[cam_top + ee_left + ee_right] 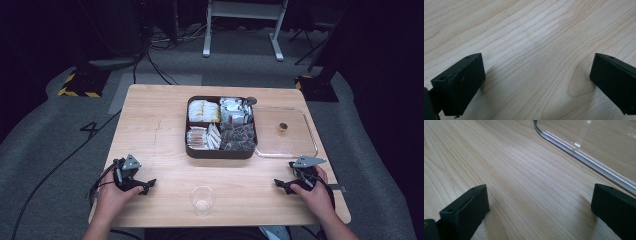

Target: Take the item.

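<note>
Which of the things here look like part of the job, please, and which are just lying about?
Likely in the job:
- brown compartment tray of packets
- clear lid beside it
- clear cup
- left tongs, right tongs, both open

Lying about:
- floor cables
- white stand

Overhead forward-down; tool views skimming table (165,150)

Two black handheld grippers, left gripper (149,184) and right gripper (278,184), each topped with a grey three-cornered plate and trailing a thin black cable. Blocky matte-black jaws, slab-shaped, with small round screw holes near the upper edges. Bare forearms, no sleeves visible. Jaws set wide apart on both.
</note>
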Tool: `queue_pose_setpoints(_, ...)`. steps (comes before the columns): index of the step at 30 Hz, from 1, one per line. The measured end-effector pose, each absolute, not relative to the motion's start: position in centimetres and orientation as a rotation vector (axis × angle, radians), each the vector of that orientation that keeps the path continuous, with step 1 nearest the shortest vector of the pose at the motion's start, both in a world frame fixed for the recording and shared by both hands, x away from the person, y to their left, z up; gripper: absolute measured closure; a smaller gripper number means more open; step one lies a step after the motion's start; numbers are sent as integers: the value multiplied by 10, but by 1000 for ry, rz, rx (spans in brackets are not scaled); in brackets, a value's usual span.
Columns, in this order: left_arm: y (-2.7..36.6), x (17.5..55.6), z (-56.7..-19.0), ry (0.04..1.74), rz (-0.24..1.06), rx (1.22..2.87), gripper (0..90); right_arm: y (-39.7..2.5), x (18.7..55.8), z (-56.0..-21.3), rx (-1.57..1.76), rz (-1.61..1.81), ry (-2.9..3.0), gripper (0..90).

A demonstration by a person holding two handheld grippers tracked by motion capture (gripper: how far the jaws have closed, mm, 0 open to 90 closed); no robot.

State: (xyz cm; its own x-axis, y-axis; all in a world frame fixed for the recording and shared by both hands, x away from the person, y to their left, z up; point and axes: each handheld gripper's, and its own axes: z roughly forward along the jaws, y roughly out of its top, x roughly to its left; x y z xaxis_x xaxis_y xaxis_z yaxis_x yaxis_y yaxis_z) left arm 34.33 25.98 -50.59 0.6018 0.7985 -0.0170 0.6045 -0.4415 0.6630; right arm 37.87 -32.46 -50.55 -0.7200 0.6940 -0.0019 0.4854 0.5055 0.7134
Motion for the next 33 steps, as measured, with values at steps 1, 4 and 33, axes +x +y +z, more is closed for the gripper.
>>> queue_pose_setpoints(1, 259, 343, -506, 1111, 406, 2193, 3, -325, 379, -506, 992, 1032, 2464, 15)
queue_pose_setpoints(4, 258, 338, -499, 1118, 380, 2217, 181, -325, 379, -506, 992, 1032, 2463, 15)
queue_pose_setpoints(33, 209, 353, -379, 992, 489, 2089, 346, -325, 382, -506, 952, 1045, 2488, 15)
